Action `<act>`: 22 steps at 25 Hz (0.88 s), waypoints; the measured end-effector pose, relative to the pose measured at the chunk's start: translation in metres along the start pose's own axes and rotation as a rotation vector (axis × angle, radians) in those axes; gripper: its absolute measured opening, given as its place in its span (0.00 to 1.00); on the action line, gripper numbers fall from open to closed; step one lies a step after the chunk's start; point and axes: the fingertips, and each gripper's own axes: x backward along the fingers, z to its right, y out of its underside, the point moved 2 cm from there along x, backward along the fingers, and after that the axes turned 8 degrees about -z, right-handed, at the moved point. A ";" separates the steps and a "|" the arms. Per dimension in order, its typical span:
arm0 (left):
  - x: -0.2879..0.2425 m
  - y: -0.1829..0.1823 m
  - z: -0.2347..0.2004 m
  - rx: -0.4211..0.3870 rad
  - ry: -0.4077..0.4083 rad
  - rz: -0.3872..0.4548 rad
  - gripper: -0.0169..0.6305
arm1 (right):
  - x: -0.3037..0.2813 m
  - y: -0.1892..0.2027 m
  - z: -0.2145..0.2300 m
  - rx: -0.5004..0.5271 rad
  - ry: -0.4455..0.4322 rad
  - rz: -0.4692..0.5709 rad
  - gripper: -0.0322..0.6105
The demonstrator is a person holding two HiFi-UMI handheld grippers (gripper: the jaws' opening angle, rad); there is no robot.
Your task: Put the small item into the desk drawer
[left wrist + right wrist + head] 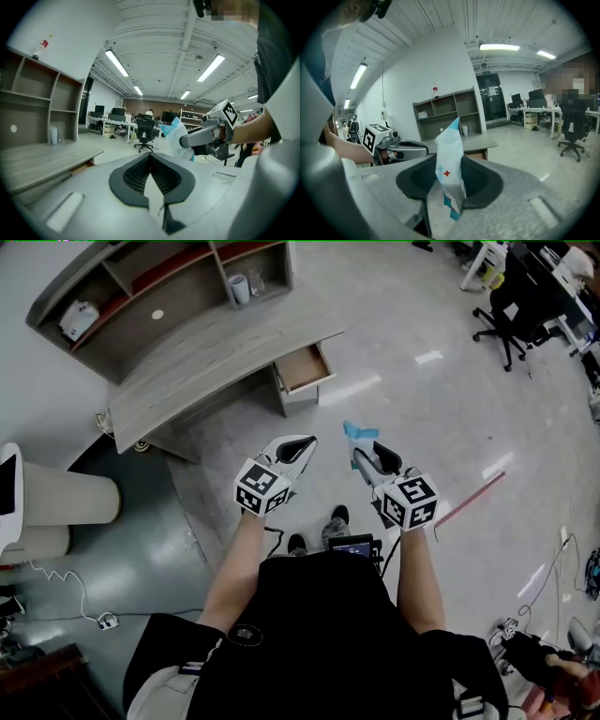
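The right gripper has its jaws clamped on a white-and-blue packet marked with a small red cross; no lettering is legible. The left gripper has its jaws closed together, empty. Well beyond both, the bench drawer stands open.

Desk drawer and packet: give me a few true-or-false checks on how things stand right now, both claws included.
1. The right claw is shut on the blue-and-white packet. True.
2. The desk drawer is closed. False: it stands pulled open.
3. The left claw holds a second packet. False: its jaws are together with nothing between them.
4. The packet is not yet in the drawer. True: it is in the right claw, out over the floor, apart from the desk.
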 end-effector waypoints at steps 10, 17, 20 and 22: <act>-0.053 -0.029 -0.018 -0.011 -0.057 -0.007 0.03 | -0.013 -0.025 0.061 0.016 -0.076 0.008 0.29; -0.076 -0.040 -0.024 -0.027 -0.104 -0.029 0.03 | -0.019 -0.035 0.095 0.007 -0.116 0.016 0.29; -0.079 -0.043 -0.027 -0.023 -0.129 -0.036 0.03 | -0.023 -0.038 0.101 0.010 -0.136 0.013 0.29; -0.079 -0.042 -0.029 -0.020 -0.141 -0.044 0.03 | -0.026 -0.039 0.103 0.011 -0.148 0.009 0.29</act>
